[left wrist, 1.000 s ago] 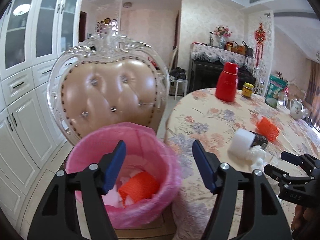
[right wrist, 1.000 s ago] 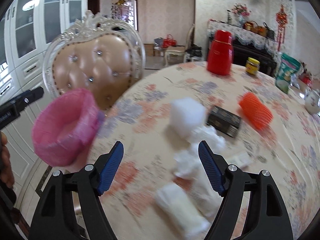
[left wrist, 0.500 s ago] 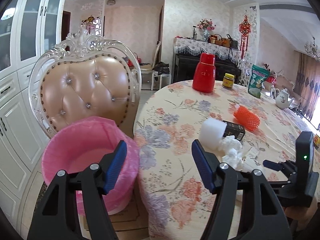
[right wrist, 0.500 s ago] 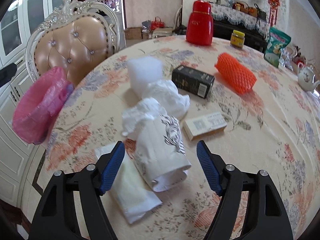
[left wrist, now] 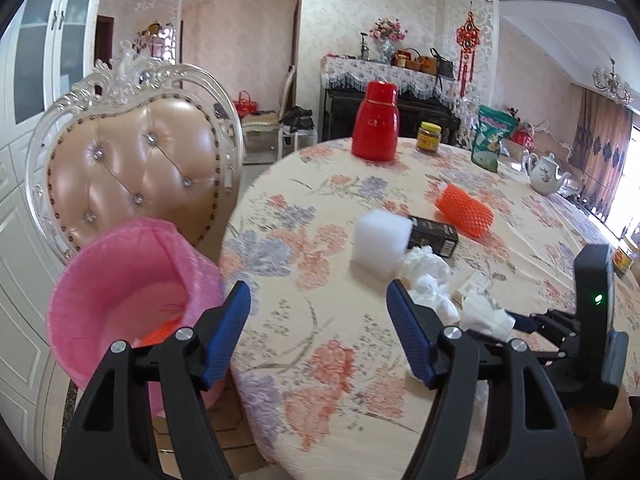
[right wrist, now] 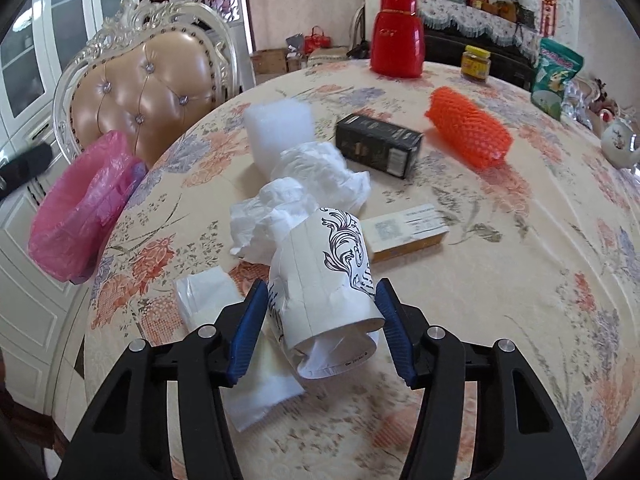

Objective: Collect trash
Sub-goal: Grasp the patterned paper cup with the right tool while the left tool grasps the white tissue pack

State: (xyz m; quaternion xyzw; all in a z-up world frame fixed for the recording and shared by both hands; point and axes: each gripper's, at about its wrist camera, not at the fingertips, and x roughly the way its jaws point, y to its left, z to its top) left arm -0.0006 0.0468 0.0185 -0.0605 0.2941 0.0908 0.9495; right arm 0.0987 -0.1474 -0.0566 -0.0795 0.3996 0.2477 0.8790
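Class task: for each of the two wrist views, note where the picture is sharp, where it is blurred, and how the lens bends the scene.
Left wrist view: the table and foam block are smeared, the cabinet doors curve, and the window at right glares. Right wrist view: the paper cup between the closing right gripper is crisp, the tablecloth below it blurs, and the corners go black.

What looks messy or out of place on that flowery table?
A paper cup lies tipped on its side, its wall dented, between the right tongs, whose jaws are closing on it. Crumpled tissues, a black box and an orange foam net lie scattered behind it.
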